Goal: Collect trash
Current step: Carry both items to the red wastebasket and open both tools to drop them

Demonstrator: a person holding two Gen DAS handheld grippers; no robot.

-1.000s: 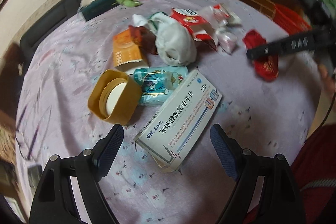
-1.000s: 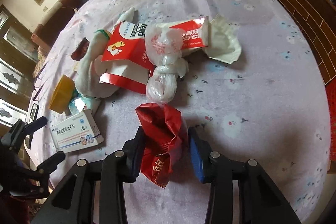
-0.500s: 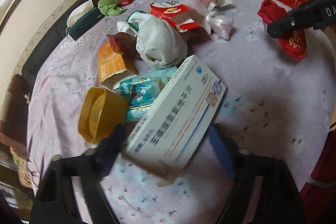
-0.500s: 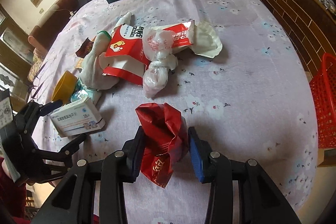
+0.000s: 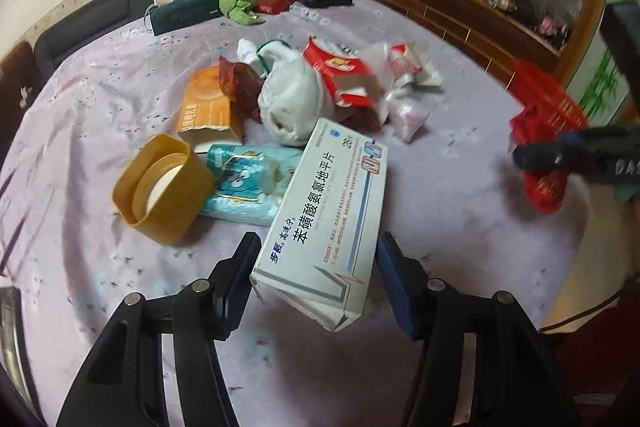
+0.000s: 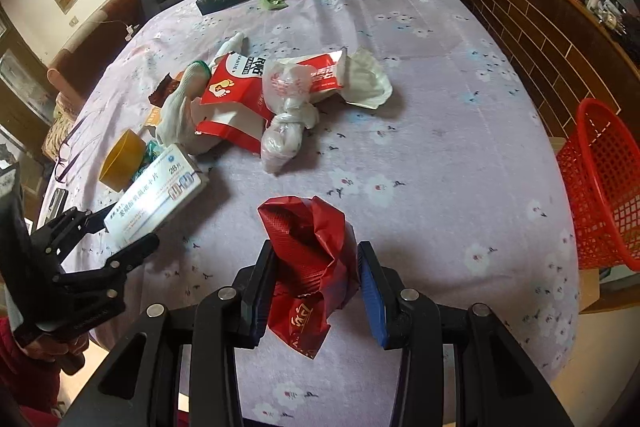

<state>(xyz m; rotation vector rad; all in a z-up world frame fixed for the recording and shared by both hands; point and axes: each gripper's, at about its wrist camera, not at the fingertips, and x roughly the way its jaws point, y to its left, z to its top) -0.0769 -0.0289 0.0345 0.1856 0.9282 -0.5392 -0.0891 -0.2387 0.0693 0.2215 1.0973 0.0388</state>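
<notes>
A white medicine box (image 5: 328,203) with blue print lies tilted, its far end leaning on the trash pile. My left gripper (image 5: 316,247) straddles its near end, jaws closing, and both pads look to touch its long sides. The right wrist view shows the same box (image 6: 156,191) between the left gripper's (image 6: 128,231) fingers. My right gripper (image 6: 316,251) is shut on a crumpled red wrapper (image 6: 308,247) held just above the tablecloth. In the left wrist view, that wrapper (image 5: 544,191) hangs from the right gripper (image 5: 560,155) at the right edge.
A red mesh basket (image 6: 604,187) stands off the table's right edge. On the lilac tablecloth (image 6: 440,155) lie a yellow cap (image 5: 164,187), a teal tissue pack (image 5: 244,187), a white bag (image 5: 292,103), a red-white packet (image 6: 236,95) and a knotted plastic bag (image 6: 288,131). Cloth and boxes sit at the far edge.
The left jaws have narrowed from wide apart to the box's sides, and the wrist has rolled. The right gripper has carried the red wrapper slightly up and across the table.
</notes>
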